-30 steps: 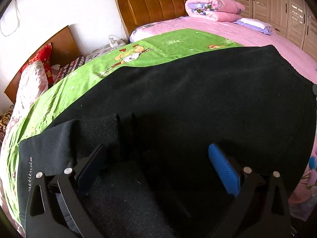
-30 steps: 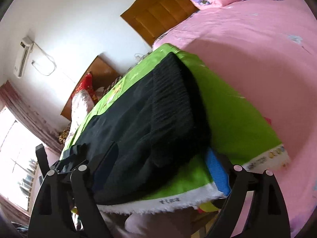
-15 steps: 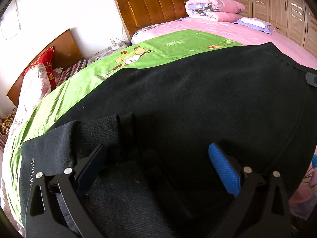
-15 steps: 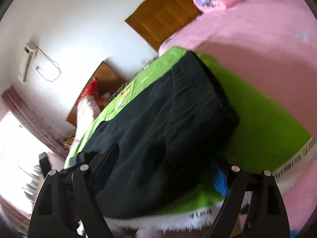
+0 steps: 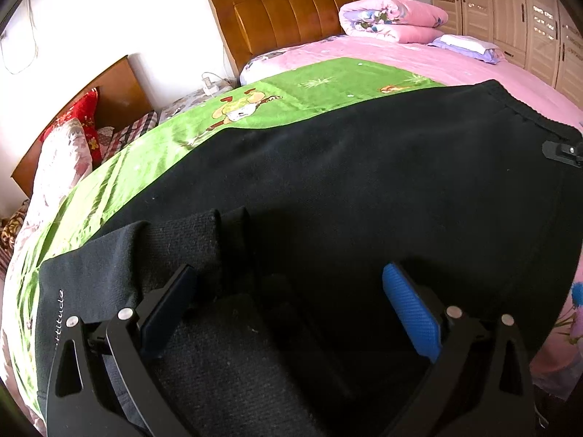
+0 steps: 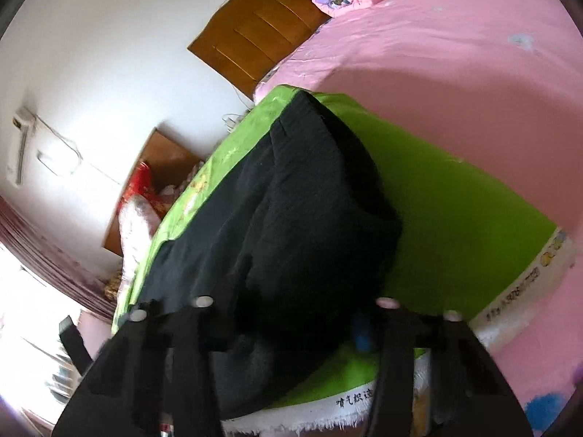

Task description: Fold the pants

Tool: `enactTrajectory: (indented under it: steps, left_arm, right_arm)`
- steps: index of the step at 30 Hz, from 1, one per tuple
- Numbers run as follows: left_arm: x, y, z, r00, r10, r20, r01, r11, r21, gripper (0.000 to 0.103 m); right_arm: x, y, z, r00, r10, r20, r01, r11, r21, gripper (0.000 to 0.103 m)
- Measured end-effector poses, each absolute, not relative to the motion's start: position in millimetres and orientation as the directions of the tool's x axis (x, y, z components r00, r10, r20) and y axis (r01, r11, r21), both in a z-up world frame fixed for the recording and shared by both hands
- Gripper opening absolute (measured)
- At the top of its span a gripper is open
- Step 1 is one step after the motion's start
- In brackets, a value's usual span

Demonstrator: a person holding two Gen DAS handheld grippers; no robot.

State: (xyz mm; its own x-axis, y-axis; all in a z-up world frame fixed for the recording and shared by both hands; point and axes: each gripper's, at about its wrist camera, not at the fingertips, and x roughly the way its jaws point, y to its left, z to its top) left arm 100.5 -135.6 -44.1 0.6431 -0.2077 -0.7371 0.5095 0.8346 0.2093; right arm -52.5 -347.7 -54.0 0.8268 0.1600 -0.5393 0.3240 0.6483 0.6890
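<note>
The black pants (image 5: 364, 189) lie spread on a green cartoon-print sheet (image 5: 298, 98) on the bed. My left gripper (image 5: 288, 291) is open, its fingers straddling a bunched fold of the pants near a ribbed cuff (image 5: 189, 236). In the right wrist view the pants (image 6: 291, 218) bulge up over the green sheet (image 6: 455, 218). My right gripper (image 6: 288, 324) is open around the pants' near edge; its fingers look blurred. The right gripper's tip (image 5: 563, 151) shows at the pants' far right edge.
A pink bedspread (image 5: 419, 62) covers the bed beyond the sheet. A folded pink quilt (image 5: 390, 18) and a pillow (image 5: 466, 45) lie by the wooden headboard (image 5: 298, 11). Wardrobes (image 5: 517, 11) stand right. A second bed with red pillows (image 5: 80, 116) is left.
The right gripper has moved forward over the pants' edge and the fabric has bunched higher. The left view has shifted slightly closer; the pants reach further right.
</note>
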Motion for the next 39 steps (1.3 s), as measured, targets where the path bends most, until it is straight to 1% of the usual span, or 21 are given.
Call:
enactTrajectory:
  steps: [3,5,7,8,9,11,12,13,14,16,17,20,23,26,28,30,31,32,35,37,39]
  left_arm:
    - [85.8,-130.7,-28.8,0.645,-0.256,-0.720,0.535,0.824,0.186,0.101]
    - [69.4,-119.1,-1.5,0.685,-0.301,-0.664,0.538,0.824,0.181,0.101]
    - [67.0,-97.0,20.9,0.718,-0.304,-0.626,0.504,0.848,0.166,0.101]
    - [70.5,-85.0,26.3,0.724,-0.296,-0.623,0.483,0.863,0.151,0.101]
    - [79.9,-63.8,30.5,0.726,-0.273,-0.631,0.439,0.890,0.119,0.101]
    - [96.5,-32.1,29.5,0.726,-0.212,-0.654,0.350,0.933,0.085,0.101]
    - [107.0,-11.8,24.0,0.707,-0.188,-0.682,0.303,0.951,0.052,0.101]
    - [113.8,1.3,16.8,0.676,-0.187,-0.713,0.290,0.957,0.025,0.101]
    - [117.2,7.1,8.1,0.650,-0.183,-0.738,0.294,0.956,0.022,0.101]
    - [116.1,2.8,-9.1,0.623,-0.162,-0.765,0.320,0.945,0.061,0.101]
    - [114.2,-2.5,-18.5,0.618,-0.176,-0.766,0.346,0.936,0.065,0.102]
    - [116.0,-3.8,-24.6,0.626,-0.188,-0.757,0.333,0.942,0.041,0.102]
    - [119.3,-1.3,-23.7,0.606,-0.201,-0.770,0.346,0.938,0.028,0.102]
    - [115.3,9.1,-13.8,0.619,-0.218,-0.755,0.344,0.939,0.010,0.102]
    - [109.8,36.5,8.2,0.662,-0.251,-0.707,0.300,0.952,-0.058,0.102]
    - [105.7,83.3,27.6,0.714,-0.228,-0.662,0.212,0.972,-0.106,0.102]
    - [104.4,105.1,33.4,0.734,-0.198,-0.649,0.160,0.980,-0.118,0.102]
    - [101.3,135.8,38.2,0.759,-0.141,-0.636,0.080,0.989,-0.123,0.101]
    - [90.4,195.6,40.6,0.774,-0.048,-0.632,-0.059,0.987,-0.148,0.101]
    - [79.9,225.6,36.0,0.768,-0.003,-0.640,-0.130,0.979,-0.160,0.101]
    - [71.9,243.7,29.6,0.756,0.011,-0.654,-0.162,0.972,-0.170,0.101]
  right_arm:
    - [-57.9,-348.6,-55.8,0.849,0.153,-0.505,0.308,0.634,0.709,0.038]
    - [-62.4,-351.0,-56.8,0.867,0.161,-0.471,0.293,0.600,0.745,0.038]
    - [-65.7,-352.3,-55.7,0.889,0.173,-0.424,0.262,0.567,0.781,0.037]
    - [-67.8,-352.0,-52.4,0.900,0.178,-0.398,0.242,0.555,0.796,0.037]
    - [-68.6,-352.6,-51.0,0.911,0.184,-0.370,0.222,0.538,0.814,0.037]
    - [-70.9,-354.5,-50.0,0.920,0.193,-0.342,0.203,0.513,0.834,0.037]
    - [-71.2,-354.4,-48.6,0.924,0.194,-0.330,0.194,0.506,0.841,0.037]
    - [-71.3,-353.5,-46.7,0.926,0.191,-0.325,0.190,0.507,0.841,0.037]
    - [-71.5,-351.4,-42.8,0.928,0.185,-0.323,0.189,0.516,0.836,0.037]
    - [-70.9,-346.0,-33.4,0.931,0.171,-0.323,0.184,0.545,0.818,0.037]
    - [-70.3,-342.2,-26.5,0.932,0.164,-0.322,0.179,0.565,0.806,0.037]
    - [-62.8,-325.0,2.7,0.937,0.152,-0.315,0.149,0.641,0.753,0.037]
    - [-48.2,-292.0,43.5,0.938,0.162,-0.305,0.086,0.747,0.659,0.037]
    - [-24.2,-230.1,86.0,0.930,0.213,-0.301,-0.031,0.858,0.513,0.037]
    - [-4.6,-168.8,108.7,0.911,0.272,-0.309,-0.142,0.913,0.382,0.037]
    - [11.1,-113.7,117.6,0.892,0.311,-0.330,-0.227,0.936,0.268,0.037]
    - [21.7,-76.3,117.7,0.873,0.337,-0.353,-0.284,0.939,0.195,0.037]
    - [28.8,-46.9,114.2,0.854,0.358,-0.378,-0.329,0.934,0.142,0.037]
    - [44.1,32.8,91.1,0.797,0.389,-0.462,-0.439,0.898,0.000,0.037]
    - [49.2,94.4,58.2,0.750,0.371,-0.548,-0.522,0.840,-0.146,0.037]
    - [47.0,141.6,15.7,0.719,0.304,-0.625,-0.583,0.754,-0.303,0.037]
